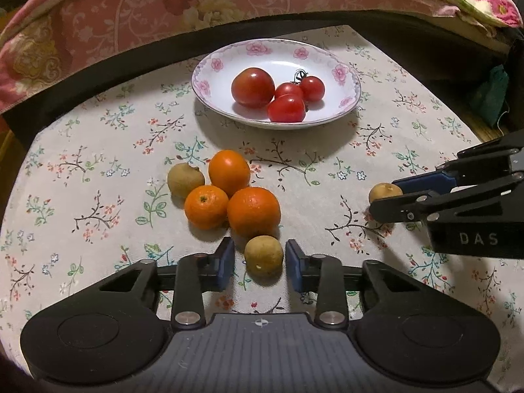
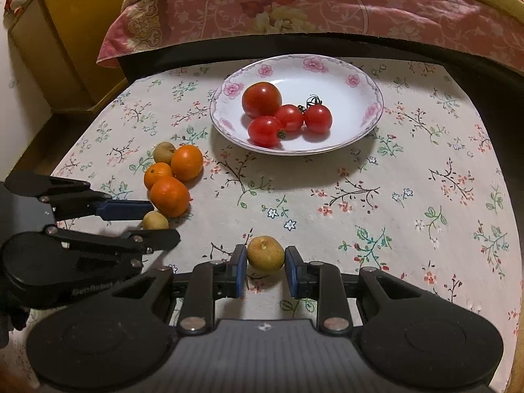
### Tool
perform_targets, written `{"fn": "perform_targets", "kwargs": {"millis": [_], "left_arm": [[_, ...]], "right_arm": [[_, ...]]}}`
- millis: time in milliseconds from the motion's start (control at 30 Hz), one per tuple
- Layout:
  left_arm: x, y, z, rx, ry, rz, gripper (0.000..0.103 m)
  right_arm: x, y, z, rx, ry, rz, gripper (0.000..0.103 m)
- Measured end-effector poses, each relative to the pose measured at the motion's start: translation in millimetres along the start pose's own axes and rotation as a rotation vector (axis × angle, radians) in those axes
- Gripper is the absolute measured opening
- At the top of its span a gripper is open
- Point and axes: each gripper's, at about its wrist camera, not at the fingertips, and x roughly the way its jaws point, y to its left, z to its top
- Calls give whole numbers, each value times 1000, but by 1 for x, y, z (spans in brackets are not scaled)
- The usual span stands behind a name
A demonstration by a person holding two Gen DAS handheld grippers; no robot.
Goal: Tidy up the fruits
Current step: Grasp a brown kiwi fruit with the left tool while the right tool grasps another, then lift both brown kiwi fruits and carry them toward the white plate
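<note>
On a floral tablecloth (image 1: 98,170), the left gripper (image 1: 260,260) and right gripper (image 2: 265,258) each straddle a small brown fruit with jaws apart, not gripping, near a plate (image 1: 347,75) of tomatoes (image 1: 252,87).

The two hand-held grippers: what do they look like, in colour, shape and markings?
Both are matte black. The left hand-held gripper has a ribbed grey centre plate with a small round emblem, two rounded side lobes, silver pivot screws and blue pads on its fingers. The right hand-held gripper has the same build; its side shows pale letters "DAS" in the left wrist view. No cables or sleeves show.
</note>
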Motion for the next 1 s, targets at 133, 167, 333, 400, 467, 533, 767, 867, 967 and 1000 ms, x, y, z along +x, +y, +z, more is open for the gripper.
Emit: {"fn": "perform_targets", "kwargs": {"millis": [133,167,333,400,467,533,767,867,967,1000], "left_arm": [[-4,-3,-3,12,10,-13,33],[-5,-4,-4,21,11,-13,33],[-13,-5,-8,37,19,-31,32],[-19,-8,-11,61,21,-27,32],[-22,-10,-15,75,24,-33,33],[-21,-11,-16,81,27,-38,34],[-19,-13,-16,103,27,-30,44],[-18,-11,-15,93,21,-27,47],[-16,-10,-13,86,18,-25,50],[-16,-10,-14,84,18,-24,50]], "right_arm": [[0,5,0,-17,5,7,25],[1,6,-1,-22,5,4,25],[2,9,-3,-43,16,9,25],[1,11,-4,-59,18,9,25],[1,13,-7,-75,21,10,25],[3,14,-11,-89,28,7,25],[6,20,-13,-134,22,-9,25],[6,20,-13,-137,22,-11,25],[6,21,-12,-140,24,-13,25],[5,21,-12,-140,24,-12,25]]}}
